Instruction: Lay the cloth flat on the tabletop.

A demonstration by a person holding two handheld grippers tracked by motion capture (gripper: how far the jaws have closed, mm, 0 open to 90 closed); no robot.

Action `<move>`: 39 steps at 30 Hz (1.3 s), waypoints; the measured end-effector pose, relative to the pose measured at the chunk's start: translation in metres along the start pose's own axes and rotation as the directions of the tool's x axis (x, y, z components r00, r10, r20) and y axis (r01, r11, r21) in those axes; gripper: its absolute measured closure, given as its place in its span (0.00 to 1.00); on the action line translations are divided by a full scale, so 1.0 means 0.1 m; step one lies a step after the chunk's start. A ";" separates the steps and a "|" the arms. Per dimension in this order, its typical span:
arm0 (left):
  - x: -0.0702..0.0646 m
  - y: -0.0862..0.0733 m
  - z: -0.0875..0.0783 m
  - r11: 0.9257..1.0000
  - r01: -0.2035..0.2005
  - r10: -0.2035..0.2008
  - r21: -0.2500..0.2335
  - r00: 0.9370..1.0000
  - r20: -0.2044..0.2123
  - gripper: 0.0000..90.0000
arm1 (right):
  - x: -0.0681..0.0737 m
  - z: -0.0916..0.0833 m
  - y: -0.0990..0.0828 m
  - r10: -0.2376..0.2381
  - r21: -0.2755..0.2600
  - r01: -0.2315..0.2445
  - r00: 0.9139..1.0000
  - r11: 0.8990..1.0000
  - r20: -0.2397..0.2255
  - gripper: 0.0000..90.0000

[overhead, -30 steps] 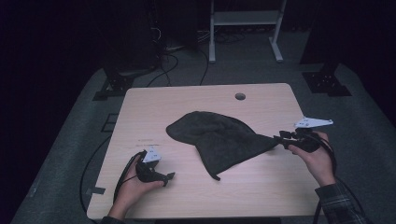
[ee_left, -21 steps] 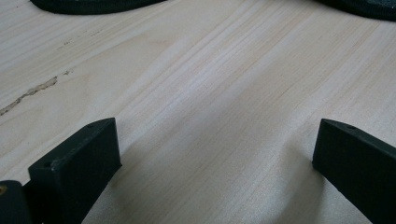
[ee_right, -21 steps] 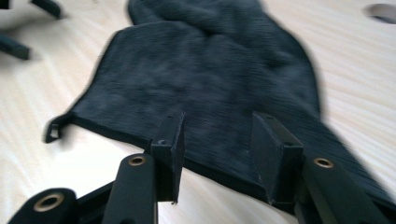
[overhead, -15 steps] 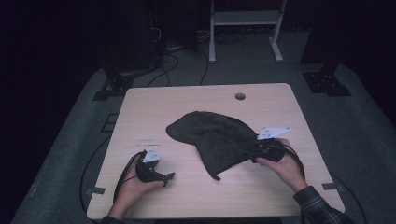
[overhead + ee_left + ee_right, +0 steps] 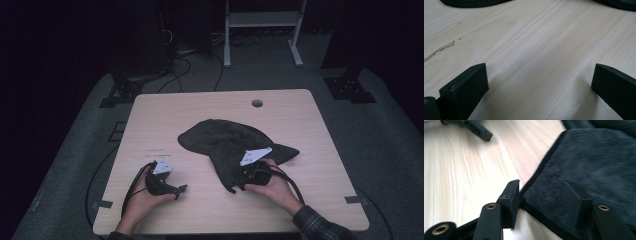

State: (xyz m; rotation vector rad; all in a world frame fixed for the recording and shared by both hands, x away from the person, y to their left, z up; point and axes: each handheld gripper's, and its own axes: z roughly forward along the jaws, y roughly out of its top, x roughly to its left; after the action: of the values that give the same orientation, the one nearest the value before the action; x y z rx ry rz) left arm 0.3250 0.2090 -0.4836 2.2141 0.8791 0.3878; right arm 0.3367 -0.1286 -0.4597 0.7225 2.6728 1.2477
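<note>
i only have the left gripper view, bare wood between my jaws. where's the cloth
Observer: The high view shows the dark cloth mid-table, toward the right hand from the left gripper.
Operator: is the right gripper on it
Observer: The right gripper straddles the cloth's hemmed edge, one jaw over wood, one over fabric.
Operator: gripping it?
Observer: No. Its jaws have just been opening and stand apart, the edge between them, unpinched.
Operator: is the cloth flat
Observer: No, the high view shows one flap folded over toward the right gripper.
</note>
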 end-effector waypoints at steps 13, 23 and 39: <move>0.00 0.00 0.00 1.000 0.011 -0.011 -0.016 1.000 -0.009 0.02 | 0.12 0.23 0.00 -0.108 0.075 0.104 0.992 0.992 0.061 0.74; 0.03 0.17 -0.04 0.999 0.007 -0.009 -0.049 0.999 -0.034 0.33 | 0.04 0.21 -0.01 -0.080 0.069 0.075 0.995 0.995 0.067 0.91; 0.47 0.72 0.17 0.997 0.007 -0.014 -0.082 0.996 -0.085 0.38 | 0.02 0.20 -0.02 -0.072 0.066 0.068 0.996 0.995 0.056 0.91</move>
State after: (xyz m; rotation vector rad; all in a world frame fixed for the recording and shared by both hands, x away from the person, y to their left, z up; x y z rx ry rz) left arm 0.4016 0.1957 -0.4434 2.1307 0.9036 0.5083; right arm 0.3395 -0.1145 -0.4742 0.6559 2.6775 1.1115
